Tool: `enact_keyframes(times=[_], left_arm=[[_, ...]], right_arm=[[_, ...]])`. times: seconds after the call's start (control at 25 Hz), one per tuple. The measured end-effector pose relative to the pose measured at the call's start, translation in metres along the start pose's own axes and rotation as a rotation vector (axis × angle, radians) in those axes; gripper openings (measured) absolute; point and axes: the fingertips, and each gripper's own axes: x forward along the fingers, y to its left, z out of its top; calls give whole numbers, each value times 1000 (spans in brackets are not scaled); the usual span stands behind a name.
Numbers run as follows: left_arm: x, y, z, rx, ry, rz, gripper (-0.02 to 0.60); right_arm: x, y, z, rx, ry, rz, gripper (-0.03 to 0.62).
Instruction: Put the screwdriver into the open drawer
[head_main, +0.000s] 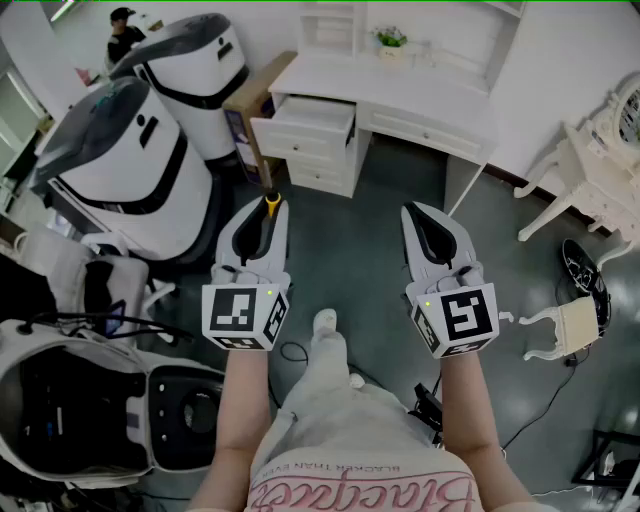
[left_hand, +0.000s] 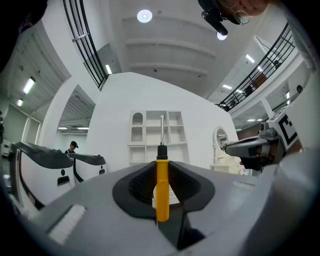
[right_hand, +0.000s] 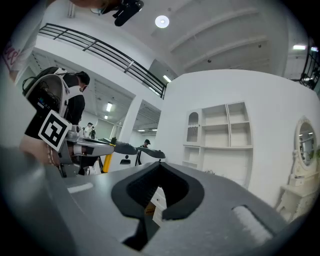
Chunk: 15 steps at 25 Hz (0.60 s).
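Gripping is done: the screwdriver (left_hand: 162, 185) is clamped in the left hand-held gripper (head_main: 264, 214), well apart from the open drawer (head_main: 312, 122) (carrying and release remain). The right hand-held gripper (head_main: 420, 218) is closed, empty.

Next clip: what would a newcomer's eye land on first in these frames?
The yellow-handled screwdriver stands out first, clamped in the left gripper with its shaft sticking out ahead of the jaws. Next comes the open drawer of the white desk, top centre in the head view. Big white-and-black machines crowd the left side, and the right gripper holds nothing.
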Motion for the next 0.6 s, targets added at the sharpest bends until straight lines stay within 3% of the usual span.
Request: enact_keyframes(times=[0.6], left_arm=[[99, 60, -23, -2, 10, 9, 94]], right_arm=[[106, -46, -18, 31, -11, -6, 2]])
